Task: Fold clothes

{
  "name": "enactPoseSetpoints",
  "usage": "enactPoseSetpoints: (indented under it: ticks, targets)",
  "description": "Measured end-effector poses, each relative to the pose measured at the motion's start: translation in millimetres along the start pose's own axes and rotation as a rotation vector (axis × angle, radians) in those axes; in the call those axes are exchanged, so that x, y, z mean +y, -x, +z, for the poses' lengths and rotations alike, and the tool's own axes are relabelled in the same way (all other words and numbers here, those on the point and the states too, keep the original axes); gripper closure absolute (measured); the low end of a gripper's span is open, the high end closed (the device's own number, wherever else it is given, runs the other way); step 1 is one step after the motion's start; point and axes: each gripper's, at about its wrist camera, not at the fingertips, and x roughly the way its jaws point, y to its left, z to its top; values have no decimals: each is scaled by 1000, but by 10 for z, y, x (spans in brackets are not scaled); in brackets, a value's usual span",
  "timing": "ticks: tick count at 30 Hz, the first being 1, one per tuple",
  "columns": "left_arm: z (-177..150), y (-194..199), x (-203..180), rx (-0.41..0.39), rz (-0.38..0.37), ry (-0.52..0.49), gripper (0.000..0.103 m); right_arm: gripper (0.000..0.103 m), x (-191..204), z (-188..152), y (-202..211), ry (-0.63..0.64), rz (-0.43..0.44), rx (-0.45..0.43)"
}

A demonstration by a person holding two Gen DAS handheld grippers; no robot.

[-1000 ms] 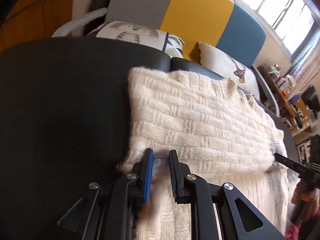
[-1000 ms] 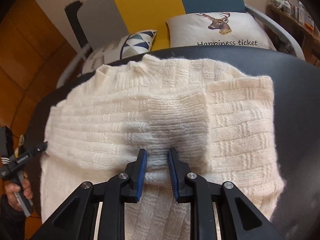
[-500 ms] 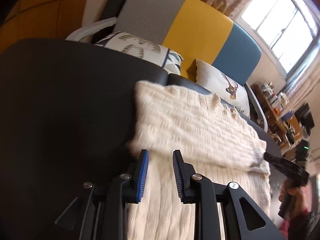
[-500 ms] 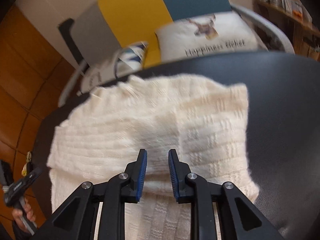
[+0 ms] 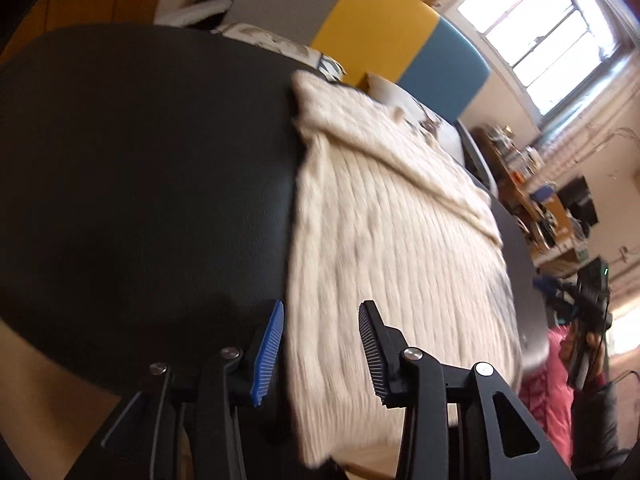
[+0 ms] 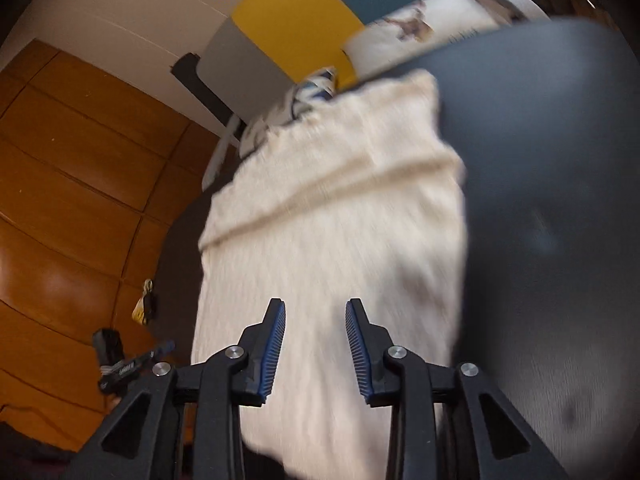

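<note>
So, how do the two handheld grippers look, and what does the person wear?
The left gripper and the right gripper look alike: black plastic frames with triangular cut-outs, round silver screw heads, and two fingers lined with ribbed blue pads. No cables show. Beside the cream knitted sweater, a pink sleeve is visible.

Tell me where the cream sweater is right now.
The cream sweater lies on the black table, toward its right in the left wrist view, partly folded, its far end by the sofa cushions.
</note>
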Motion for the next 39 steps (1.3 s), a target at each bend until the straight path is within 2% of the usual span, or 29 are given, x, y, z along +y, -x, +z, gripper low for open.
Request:
enactPoseSetpoints:
  ticks: [4, 6, 8, 14, 18, 22, 26, 28, 31, 36, 39]
  targets:
    - [-235, -21, 6, 39, -46, 11, 56, 66, -371, -649, 132, -103, -58, 77]
    - [-329, -55, 8, 59, -40, 14, 55, 66, -463, -837, 114, -134, -61, 94]
    - [-391, -74, 13, 70, -33, 15, 54, 65, -523, -933, 72, -166, -4, 78]
    - [-534, -118, 79, 97, -52, 51, 50, 63, -522, -905, -87, -184, 73, 38]
    - [-588, -180, 121, 109, -70, 86, 49, 60, -378, -846, -207, -123, 71, 44]
    - [-637, -154, 157, 87, -37, 82, 49, 58, -318, -854, -239, -86, 70, 30]
    - [-701, -189, 167, 108, -101, 75, 49, 58, -233, -894, -249, -1, 46, 20]
    - [-715, -302, 143, 146, -80, 51, 49, 61, -188, -885, -259, 31, 17, 29]
    - [-806, -452, 139, 195, -64, 45, 49, 79, -192, -875, -254, 43, -25, 36]
    - [-872, -580, 169, 218, -96, 72, 49, 77, -309, -879, -232, 7, 19, 44]
    - [-875, -576, 162, 209, -116, 71, 56, 72, -364, -866, -241, -42, 51, 46]
